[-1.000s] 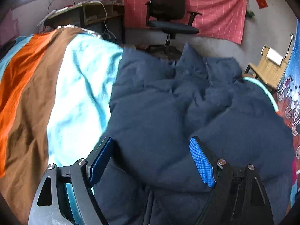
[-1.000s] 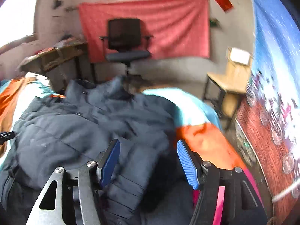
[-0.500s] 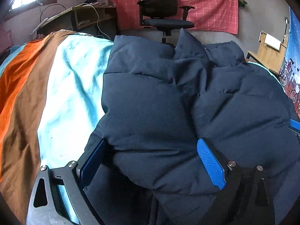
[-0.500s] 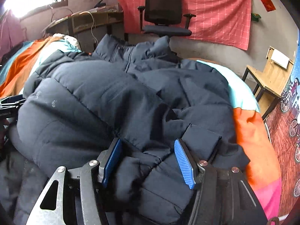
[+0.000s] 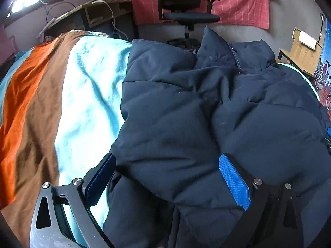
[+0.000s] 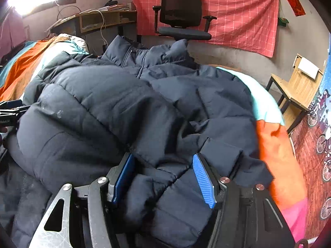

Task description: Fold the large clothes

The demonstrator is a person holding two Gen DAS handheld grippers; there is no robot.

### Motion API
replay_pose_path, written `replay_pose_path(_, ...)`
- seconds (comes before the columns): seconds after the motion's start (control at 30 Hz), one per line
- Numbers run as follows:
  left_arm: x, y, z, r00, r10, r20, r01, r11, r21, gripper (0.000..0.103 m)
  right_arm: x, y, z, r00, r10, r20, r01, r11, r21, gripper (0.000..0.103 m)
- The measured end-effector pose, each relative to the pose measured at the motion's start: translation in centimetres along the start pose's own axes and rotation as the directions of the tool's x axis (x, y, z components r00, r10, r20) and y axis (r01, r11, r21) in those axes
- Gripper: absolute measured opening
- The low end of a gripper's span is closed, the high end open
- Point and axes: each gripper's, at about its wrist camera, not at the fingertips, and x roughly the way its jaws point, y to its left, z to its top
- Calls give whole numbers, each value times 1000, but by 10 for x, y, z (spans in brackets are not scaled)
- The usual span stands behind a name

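Striped bedding [image 5: 86, 95] was spread under a navy puffer jacket [image 5: 186, 113], its long axis running near to far, collar [image 6: 144, 55] toward the far office chair [image 6: 182, 20]. The left gripper [image 5: 167, 177], jaws just opened, straddled the hem without pressing. The right gripper [image 6: 163, 177] was closed on a sleeve [image 6: 165, 186]. A sleeve fold was judged in hand; laying the sleeve across the body seemed next.

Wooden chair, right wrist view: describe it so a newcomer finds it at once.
Start at the pink checked cloth on the back wall, then go right and down past the bed's corner. The wooden chair stands there by the mural, pale wood with white paper on it, unlike the black office chair.
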Motion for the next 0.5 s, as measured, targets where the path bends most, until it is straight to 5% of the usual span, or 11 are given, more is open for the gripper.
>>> replay_pose_path(0.27,-59,1,3,989,-144,34,147,983,-111,98,-53,-13,21,996,70,62,-77,990,120,83)
replay_pose_path(0.5,-109,-14,9,967,-228,117,237,969,-70,101,-101,-8,36,988,107,114,-126,975,180,100)
